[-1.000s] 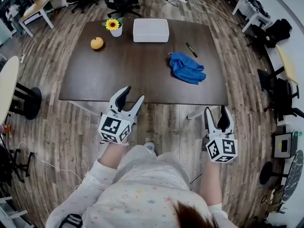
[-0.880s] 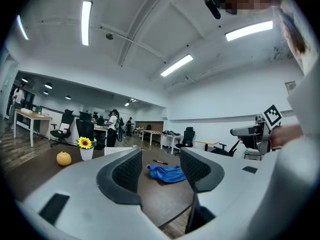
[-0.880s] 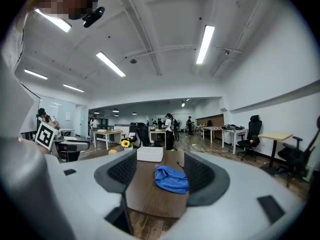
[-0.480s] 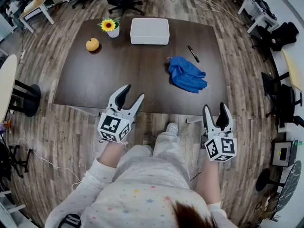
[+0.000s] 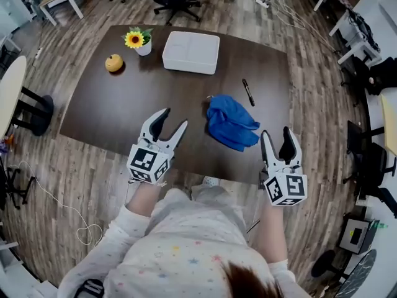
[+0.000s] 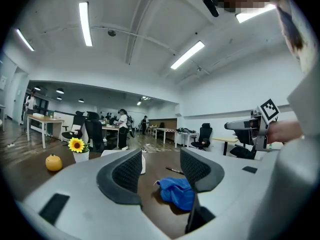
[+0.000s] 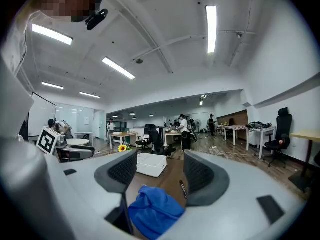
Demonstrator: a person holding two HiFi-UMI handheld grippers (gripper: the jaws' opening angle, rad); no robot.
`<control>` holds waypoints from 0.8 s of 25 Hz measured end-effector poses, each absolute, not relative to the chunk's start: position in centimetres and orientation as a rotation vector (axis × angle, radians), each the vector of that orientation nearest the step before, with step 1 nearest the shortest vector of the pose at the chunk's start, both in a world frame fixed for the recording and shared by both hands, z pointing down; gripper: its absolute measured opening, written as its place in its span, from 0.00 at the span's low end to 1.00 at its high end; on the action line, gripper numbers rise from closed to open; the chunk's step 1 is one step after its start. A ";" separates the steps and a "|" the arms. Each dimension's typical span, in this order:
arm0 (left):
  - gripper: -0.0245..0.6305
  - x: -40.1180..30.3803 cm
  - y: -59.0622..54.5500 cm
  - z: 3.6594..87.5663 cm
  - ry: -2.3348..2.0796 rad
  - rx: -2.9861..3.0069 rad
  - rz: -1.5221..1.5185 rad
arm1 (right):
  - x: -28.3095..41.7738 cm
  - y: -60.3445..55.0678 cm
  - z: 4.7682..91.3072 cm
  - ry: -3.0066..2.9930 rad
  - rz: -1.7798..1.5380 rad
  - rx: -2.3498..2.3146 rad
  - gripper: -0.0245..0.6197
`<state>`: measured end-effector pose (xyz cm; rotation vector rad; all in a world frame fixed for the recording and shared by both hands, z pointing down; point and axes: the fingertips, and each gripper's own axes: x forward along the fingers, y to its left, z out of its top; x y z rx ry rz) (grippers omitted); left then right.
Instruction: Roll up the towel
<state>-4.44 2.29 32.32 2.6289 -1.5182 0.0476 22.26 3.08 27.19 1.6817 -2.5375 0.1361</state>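
Near the front edge of the table, right of its middle, lies the blue towel (image 5: 231,124); crumpled in a heap, not spread; its longer run goes approx. far-left to near-right, w/ a fold poking out on the right side. Towel sits betw. the two grippers and a bit ahead of them; left gripper (image 5: 173,121) is just beside its left edge, right gripper (image 5: 276,135) just beside its near-right corner; neither touches it as far as the head view shows. Left gripper view has the towel low and right of the gap betw. its jaws; right gripper view has it low and left of centre; so each would need to turn inward to reach it. Both grippers have jaws wide apart, nothing betw. them. Judgement: reach is about equal, right perhaps a shade nearer; cloth is bunched, so it prob. needs flattening before any roll; task not yet begun. Beyond the towel: black pen (image 5: 248,92) just behind it; white box (image 5: 191,43) farther back; sunflower pot (image 5: 135,40) and small orange fruit (image 5: 113,63) at far left, well apart; dark table (image 5: 105,113) under all.
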 end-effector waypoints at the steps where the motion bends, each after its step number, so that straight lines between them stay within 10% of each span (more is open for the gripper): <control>1: 0.37 -3.8 1.6 32.4 -1.533 2.619 0.051 | 22.9 2.2 27.3 -2.548 0.138 1.663 0.46; 20: 0.37 0.8 -6.0 36.3 -1.403 2.607 0.152 | 25.9 -6.0 32.8 -2.495 0.325 1.629 0.42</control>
